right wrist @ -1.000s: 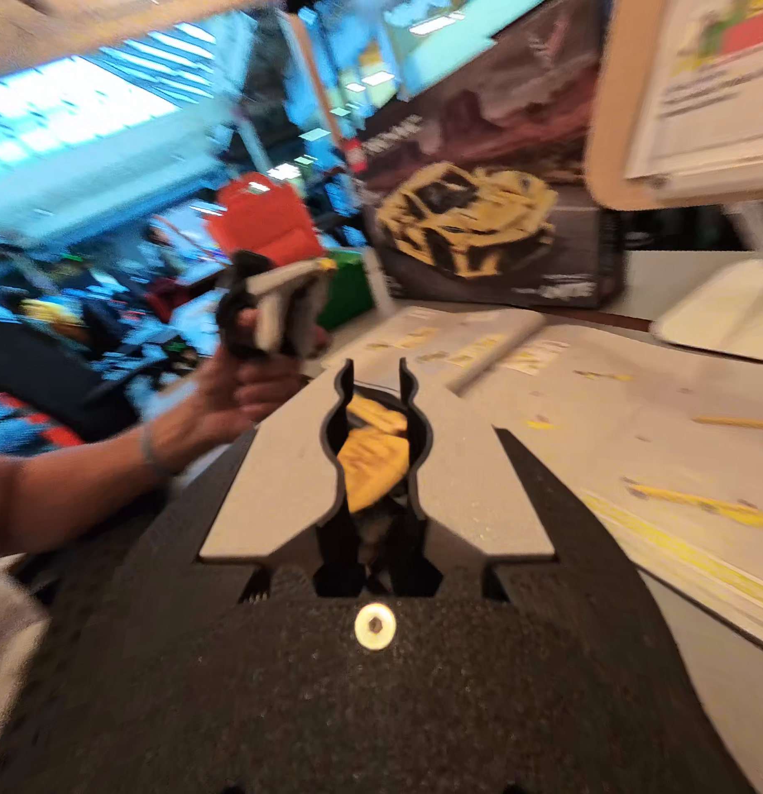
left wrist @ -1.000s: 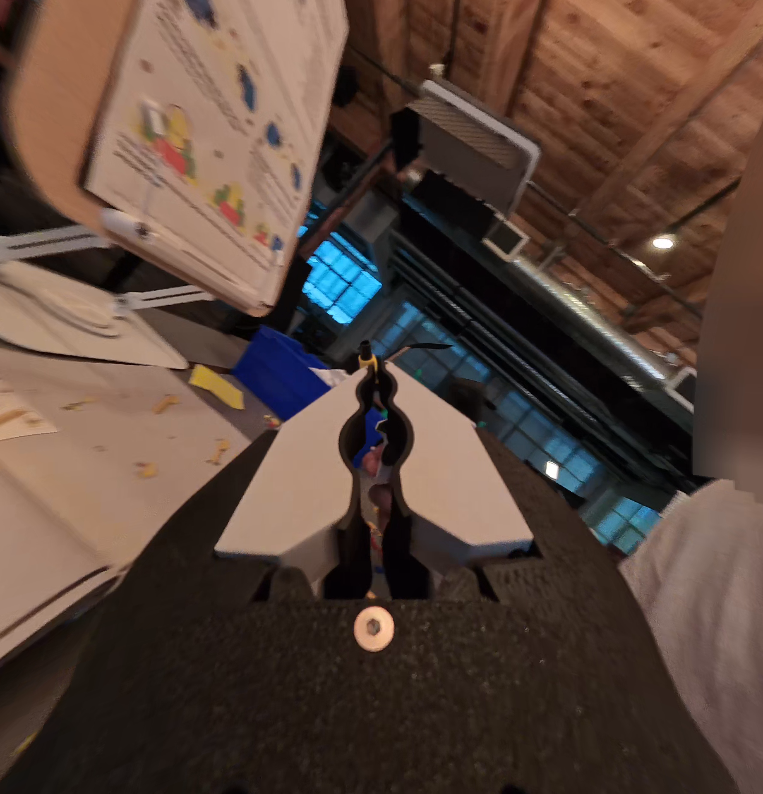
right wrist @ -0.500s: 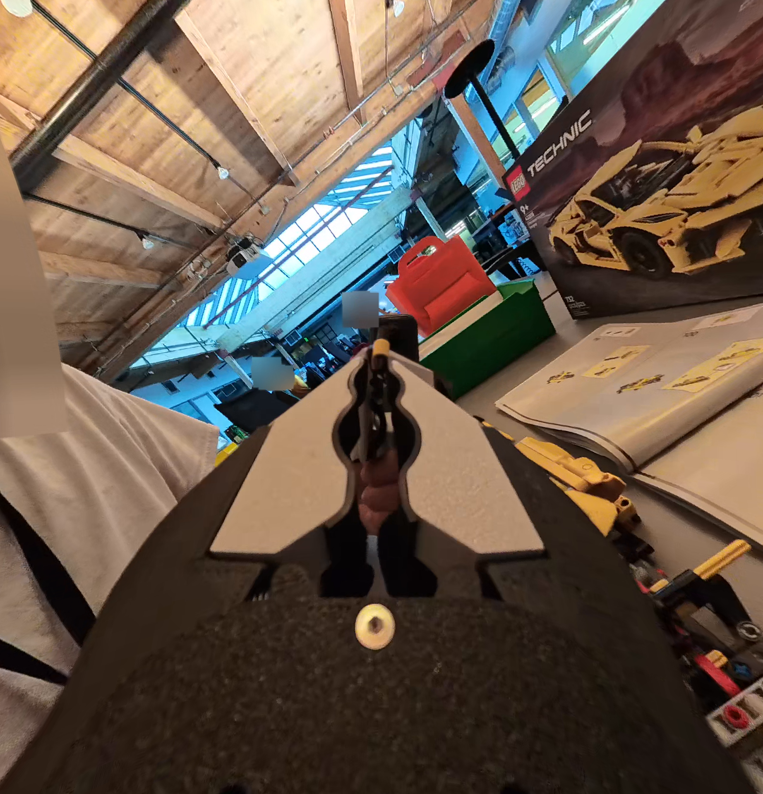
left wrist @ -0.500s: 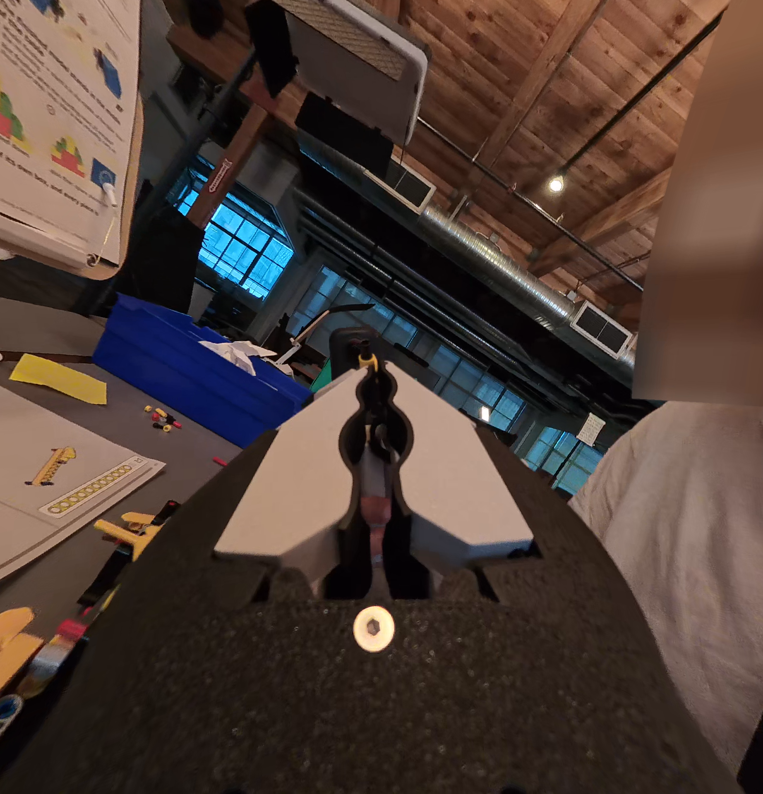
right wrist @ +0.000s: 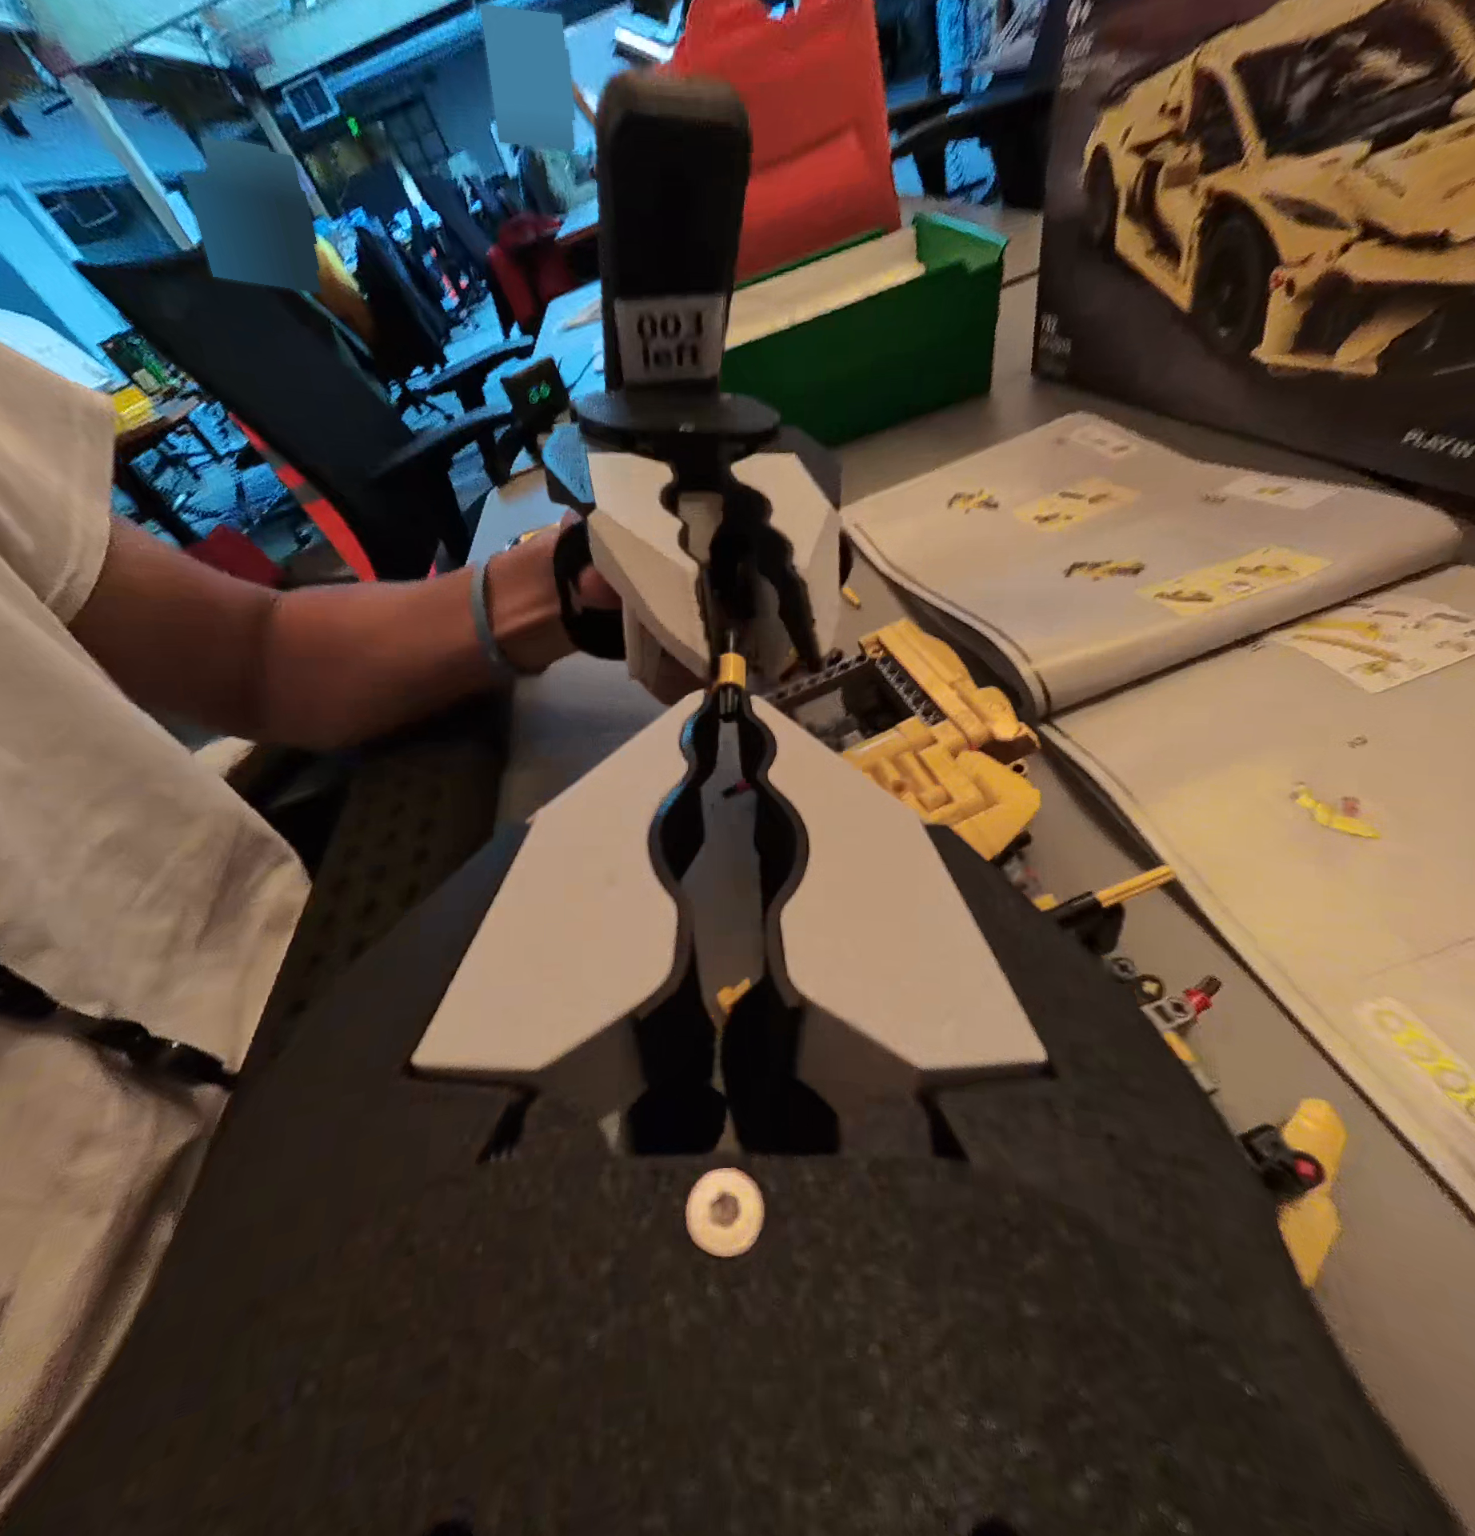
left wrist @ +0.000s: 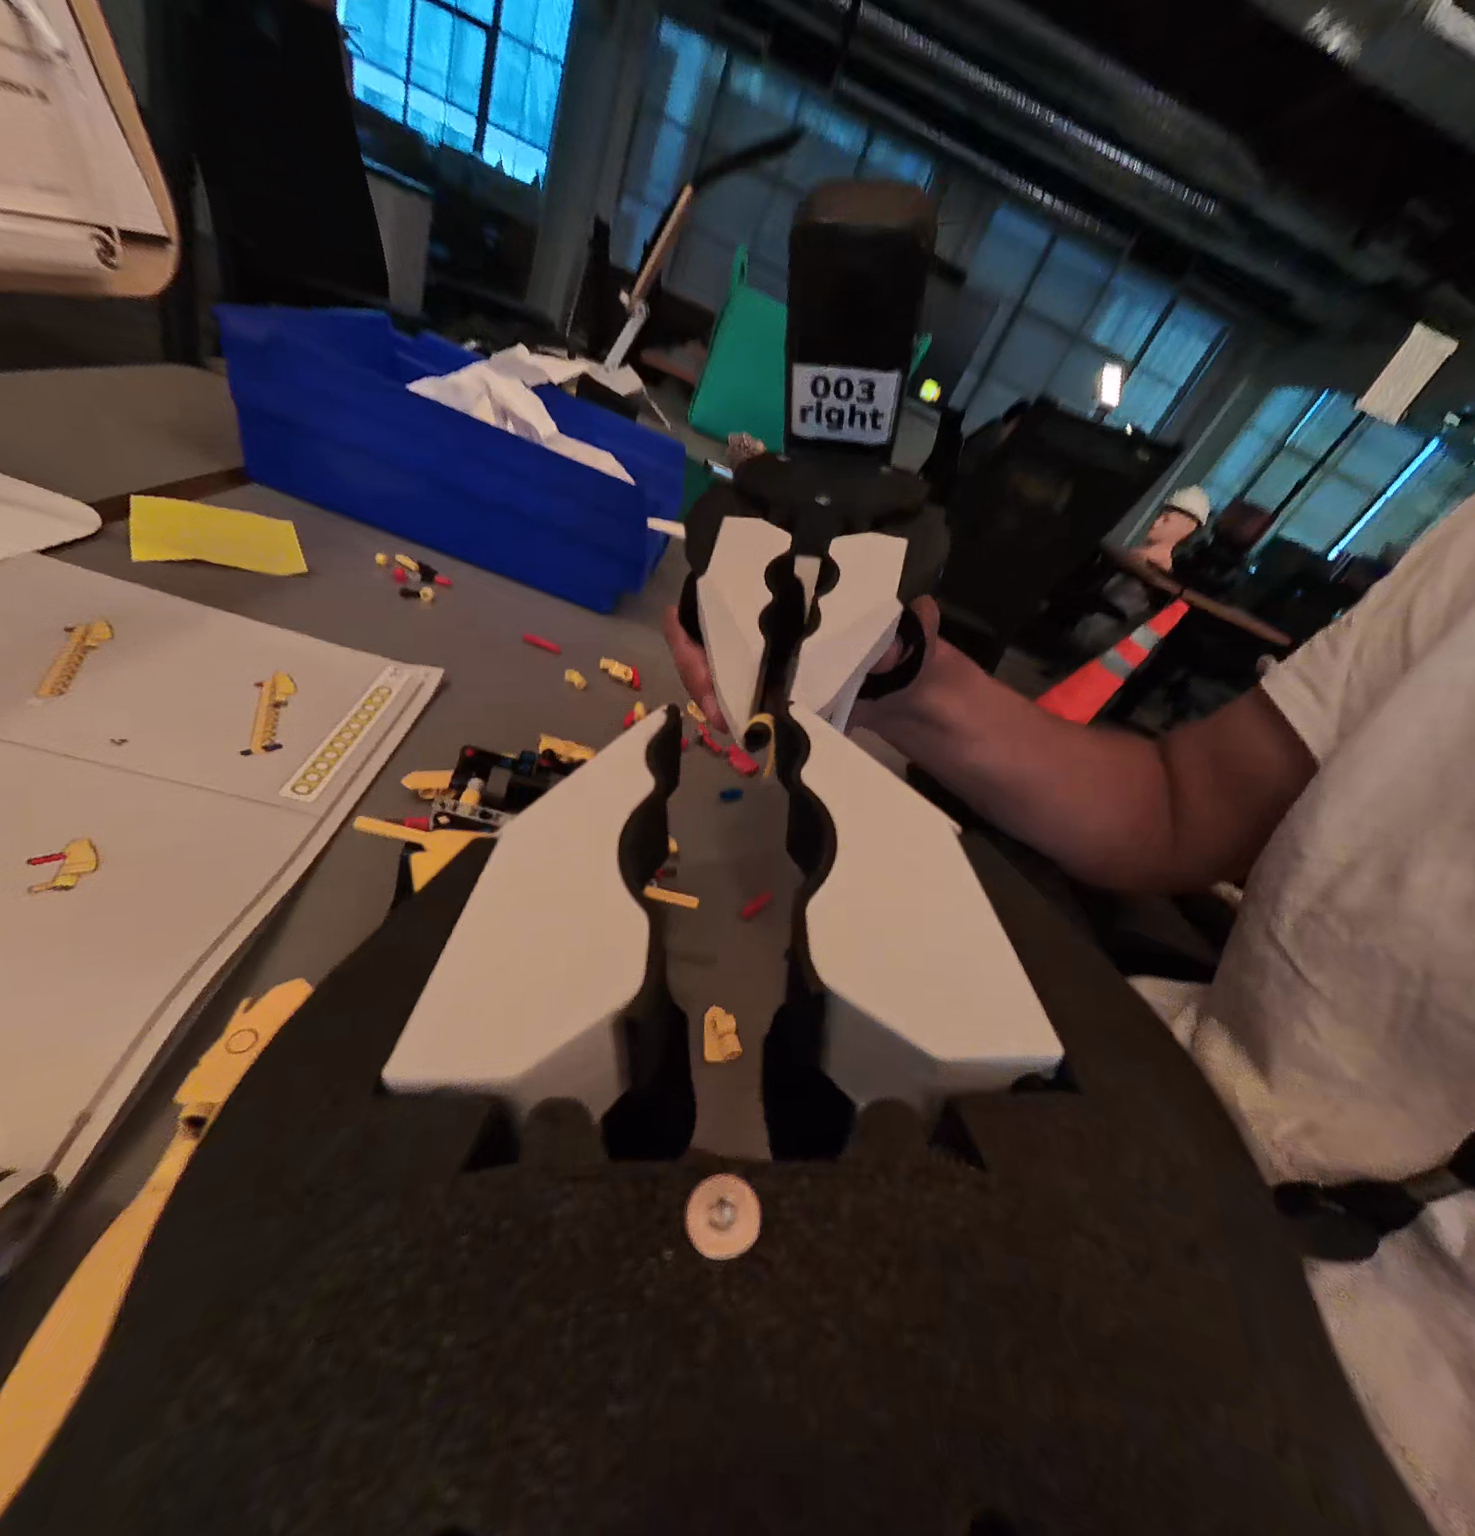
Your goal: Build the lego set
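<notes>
One thin black pin [right wrist: 727,683], yellow-collared.

Both grippers share one scheme: the left gripper [left wrist: 730,731] and the right gripper [right wrist: 727,700] have pale grey fingers on speckled black bodies. The small piece [right wrist: 727,669] pinched at the right gripper's tips is yellow on a black stem. The tabletop [left wrist: 485,615] is dull grey, strewn with yellow, red, blue and black loose pieces [left wrist: 601,673]. The bin [left wrist: 435,449] along its far edge is deep blue, holding white crumpled paper [left wrist: 501,395]. A bright yellow sheet [left wrist: 215,536] lies beside it. The instruction booklet [right wrist: 1133,548] is off-white with yellow diagrams. The half-built model [right wrist: 934,748] is yellow and black. The box [right wrist: 1283,216] is dark, printed with a yellow car. The tray [right wrist: 867,349] is green.
</notes>
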